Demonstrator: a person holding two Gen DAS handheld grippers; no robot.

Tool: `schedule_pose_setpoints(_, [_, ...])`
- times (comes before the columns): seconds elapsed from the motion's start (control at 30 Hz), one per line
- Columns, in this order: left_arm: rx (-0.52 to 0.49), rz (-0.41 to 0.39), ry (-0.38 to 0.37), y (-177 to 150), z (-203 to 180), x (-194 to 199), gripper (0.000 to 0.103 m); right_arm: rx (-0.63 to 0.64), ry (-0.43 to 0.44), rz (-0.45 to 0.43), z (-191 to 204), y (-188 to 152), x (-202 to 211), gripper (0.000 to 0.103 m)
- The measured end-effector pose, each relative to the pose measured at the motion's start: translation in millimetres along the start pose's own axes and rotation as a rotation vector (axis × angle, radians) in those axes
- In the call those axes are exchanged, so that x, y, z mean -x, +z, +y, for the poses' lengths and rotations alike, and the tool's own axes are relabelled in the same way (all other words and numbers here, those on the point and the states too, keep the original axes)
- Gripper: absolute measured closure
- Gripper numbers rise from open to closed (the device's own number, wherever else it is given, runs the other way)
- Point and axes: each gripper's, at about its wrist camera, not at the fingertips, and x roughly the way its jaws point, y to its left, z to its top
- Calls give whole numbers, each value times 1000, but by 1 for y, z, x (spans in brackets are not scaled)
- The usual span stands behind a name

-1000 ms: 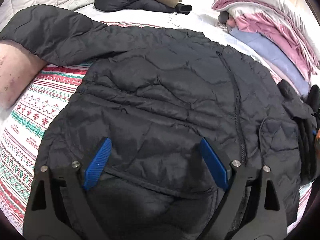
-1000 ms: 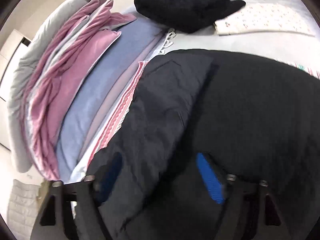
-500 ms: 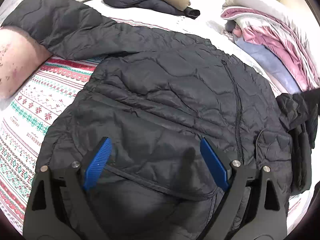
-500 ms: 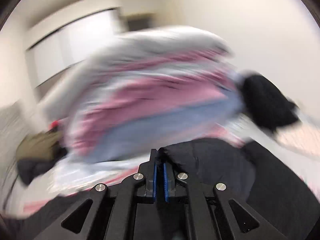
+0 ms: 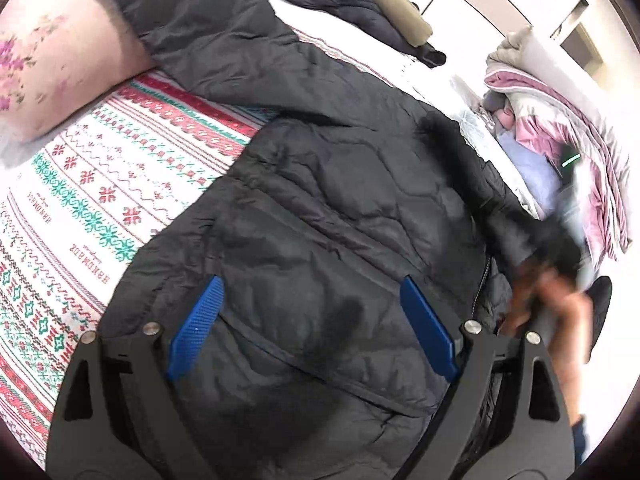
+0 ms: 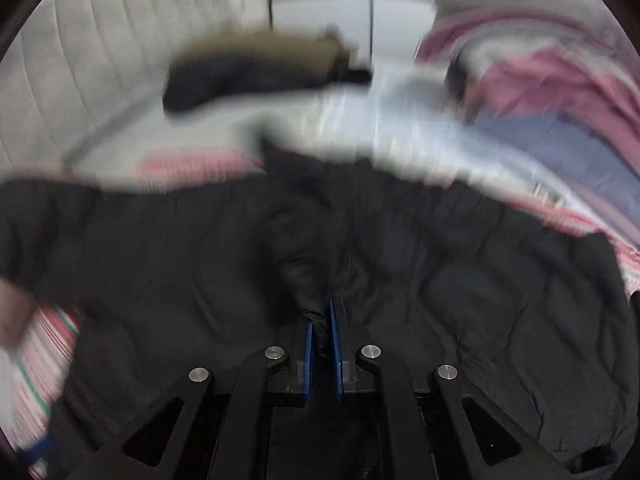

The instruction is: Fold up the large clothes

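Observation:
A large black quilted jacket lies spread front-up on the bed, its left sleeve stretched out to the upper left. My left gripper hovers open over the jacket's lower front with nothing pinched. In the right wrist view my right gripper has a bunch of the black right sleeve between its blue pads. The jaws are opening slightly but still pinch the fabric, above the jacket body. A blurred hand carries that sleeve in over the jacket's right side.
The jacket rests on a patterned red-green-white sheet. A pink pillow sits at the upper left. Folded dark and tan clothes lie at the back. A stack of pink and blue blankets stands at the right.
My right gripper shut on the right sleeve and swung fast across, dragging it over the jacket body. My left gripper stayed open, sliding and rolling a little over the jacket.

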Motion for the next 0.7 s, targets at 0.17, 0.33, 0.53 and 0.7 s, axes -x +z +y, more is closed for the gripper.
schedule_pose_setpoints(0.17, [35, -6, -22, 4, 6, 4, 13, -28, 12, 8, -13, -29, -9, 83])
schedule_pose_setpoints(0.33, [23, 4, -31, 2, 3, 3, 13, -128, 145, -20, -47, -33, 35, 68])
schedule_pose_setpoints(0.53, [6, -11, -29, 2, 0, 5, 13, -528, 255, -48, -141, -69, 40, 25])
schedule_pose_setpoints(0.7, [-29, -22, -17, 2, -4, 6, 13, -619, 300, 55, -145, -97, 56, 25])
